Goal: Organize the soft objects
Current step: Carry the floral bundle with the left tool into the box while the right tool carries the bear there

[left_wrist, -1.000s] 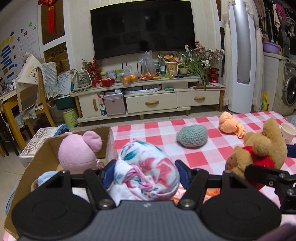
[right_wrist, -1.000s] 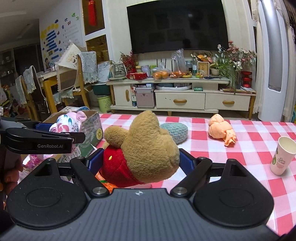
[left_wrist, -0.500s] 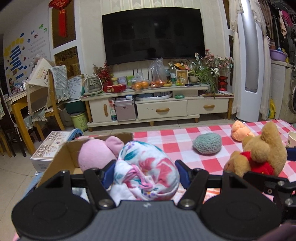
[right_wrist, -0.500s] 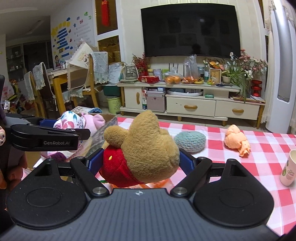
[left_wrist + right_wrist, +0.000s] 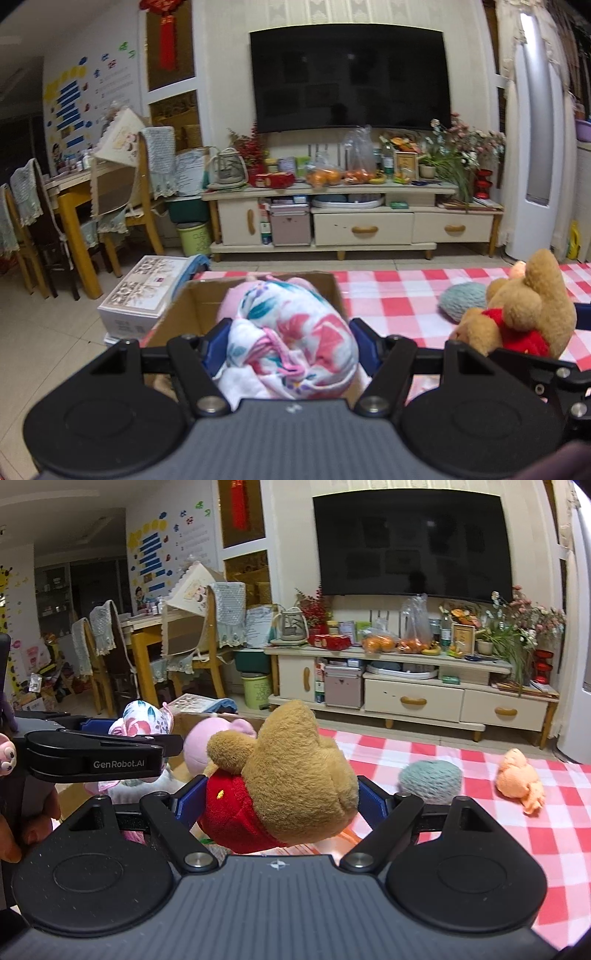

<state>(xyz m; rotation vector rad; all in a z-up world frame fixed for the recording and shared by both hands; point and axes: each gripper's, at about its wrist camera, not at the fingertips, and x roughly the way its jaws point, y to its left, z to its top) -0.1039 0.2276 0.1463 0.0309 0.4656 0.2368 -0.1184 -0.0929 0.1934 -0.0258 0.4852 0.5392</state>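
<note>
Where my left gripper crosses the right wrist view, white lettering on its black finger reads "GenRobot.AI". It points slightly downward with its blue pads clamped on a floral fabric bundle, white with pink and teal blooms and a pink drawstring, held over the open cardboard box at the table's left end. Inside the box sits a pink plush toy. My right gripper tilts down the same way, its pads squeezing a tan teddy bear in a red shirt above the red-and-white checked tablecloth. Farther out on the cloth lie a grey-green knitted ball and an orange plush, well apart from both grippers.
</note>
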